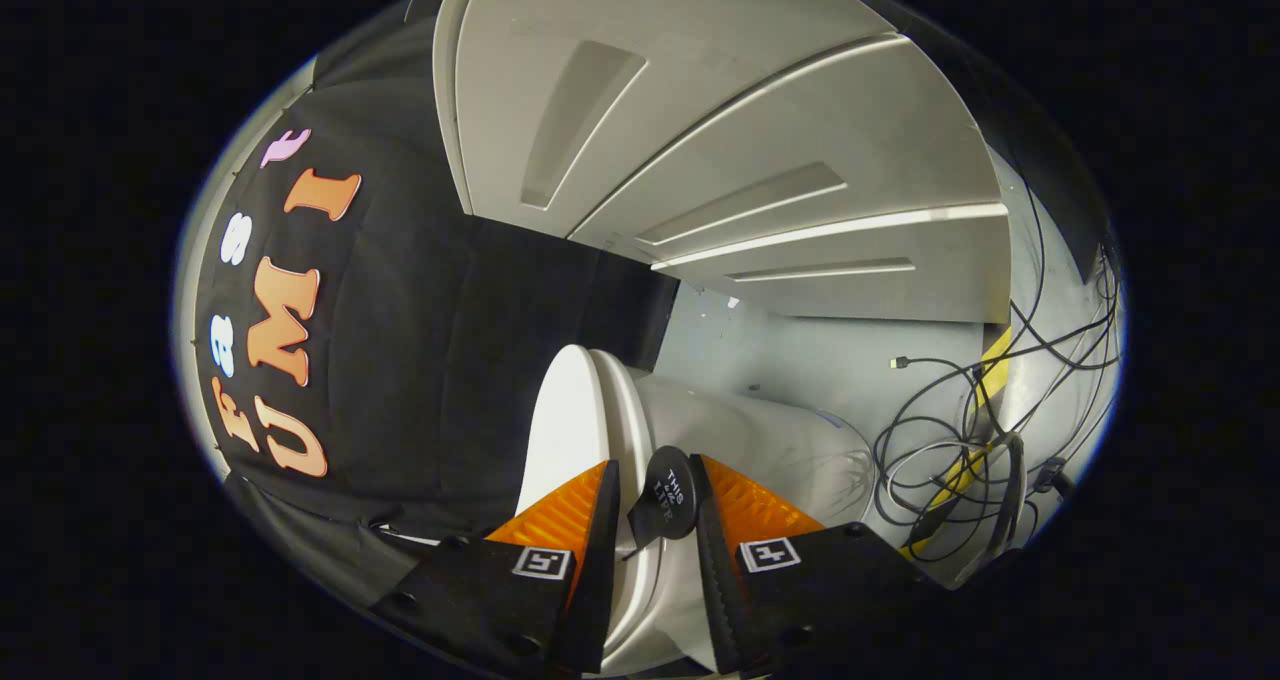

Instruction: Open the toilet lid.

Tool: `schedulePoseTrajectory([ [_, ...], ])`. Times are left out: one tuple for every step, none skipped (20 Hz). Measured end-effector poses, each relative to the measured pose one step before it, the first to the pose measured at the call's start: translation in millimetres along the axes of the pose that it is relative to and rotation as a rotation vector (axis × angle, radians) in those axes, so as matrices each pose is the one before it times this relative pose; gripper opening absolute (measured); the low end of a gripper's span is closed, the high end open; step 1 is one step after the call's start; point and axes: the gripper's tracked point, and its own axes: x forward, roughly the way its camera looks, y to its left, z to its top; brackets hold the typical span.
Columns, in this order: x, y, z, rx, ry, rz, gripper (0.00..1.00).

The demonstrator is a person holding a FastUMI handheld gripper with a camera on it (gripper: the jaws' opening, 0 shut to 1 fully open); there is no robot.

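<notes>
The view is rolled onto its side, so the white toilet point(770, 440) appears lying sideways just beyond the fingers. Its lid point(565, 410) lies close against the seat point(625, 410), with at most a thin gap between them. A round black lifting tab point(668, 490) sticks out from the lid's edge. My gripper point(655, 510) has this tab between its two fingers. The fingers stand close on either side of the tab and look pressed against it.
Black cloth wall point(430, 360) hangs beside the lid. Pale panelled wall sections point(800, 160) rise behind the toilet. A tangle of black cables point(950, 440) and a yellow-black strip point(975, 430) lie on the grey floor point(800, 350) past the bowl.
</notes>
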Motion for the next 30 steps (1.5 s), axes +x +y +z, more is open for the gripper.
schedulePoseTrajectory([
  [2.43, 2.27, -2.42, 0.02833, 0.00571, 0.00672, 0.39],
  [-7.12, 1.10, 3.79, 0.02763, 0.00556, 0.01821, 0.32],
  [4.02, 1.97, -1.47, 0.00972, 0.01167, 0.00216, 0.23],
  [-1.65, 1.21, 0.24, -0.01280, 0.00792, -0.00590, 0.23],
  [-1.38, 3.28, -0.18, -0.01462, 0.00783, 0.01009, 0.17],
  [0.87, 3.24, 0.30, -0.01040, -0.00152, -0.01816, 0.11],
  [-5.17, 1.22, -1.34, -0.02280, 0.01203, -0.01005, 0.11],
  [-1.13, 3.20, 0.46, -0.01434, -0.00051, -0.00772, 0.11],
  [-1.99, 4.29, 0.28, -0.00564, 0.00348, -0.00018, 0.11],
  [-2.66, 5.87, 3.06, -0.00142, -0.00043, 0.00590, 0.11],
  [-2.15, 5.72, 0.57, -0.00248, -0.00066, 0.00630, 0.11],
  [-3.02, 6.39, 0.66, -0.00707, -0.00265, 0.00625, 0.11],
  [-1.67, 4.43, 1.06, -0.01259, -0.00970, 0.00156, 0.11],
  [-3.39, 5.72, 0.35, -0.01649, -0.00796, -0.00057, 0.11],
  [0.62, 5.55, 3.42, -0.01885, -0.01803, -0.00220, 0.11],
  [-0.84, 7.25, 3.92, -0.01938, -0.02442, 0.00177, 0.11],
  [-2.68, 8.97, 3.12, -0.01945, -0.01464, 0.00537, 0.10],
  [-0.95, 7.37, 3.90, -0.01844, -0.01968, -0.00021, 0.09],
  [-2.34, 7.48, 1.94, -0.01511, -0.01400, 0.00232, 0.09],
  [-1.23, 8.21, 3.49, -0.01259, -0.01692, 0.00319, 0.09],
  [-2.26, 8.31, 0.42, -0.01168, -0.00815, 0.00801, 0.09],
  [-1.96, 7.57, 2.36, -0.01075, -0.00775, 0.00955, 0.09],
  [-3.76, 8.35, 1.27, -0.01088, -0.00435, 0.00813, 0.09],
  [-2.14, 8.67, 0.59, -0.01105, -0.00032, 0.00745, 0.09],
  [-1.68, 9.12, 1.74, -0.01643, -0.00157, 0.00546, 0.09],
  [-2.38, 8.86, 0.89, -0.02368, 0.00118, 0.00416, 0.09],
  [-1.23, 11.42, 2.17, -0.03138, -0.01878, 0.00187, 0.09],
  [-0.88, 10.45, 4.18, -0.03861, -0.00709, 0.00171, 0.09],
  [-2.62, 11.52, -1.40, -0.03809, -0.00111, 0.00304, 0.09],
  [-3.20, 10.57, 2.55, -0.03385, -0.00090, 0.00412, 0.09],
])
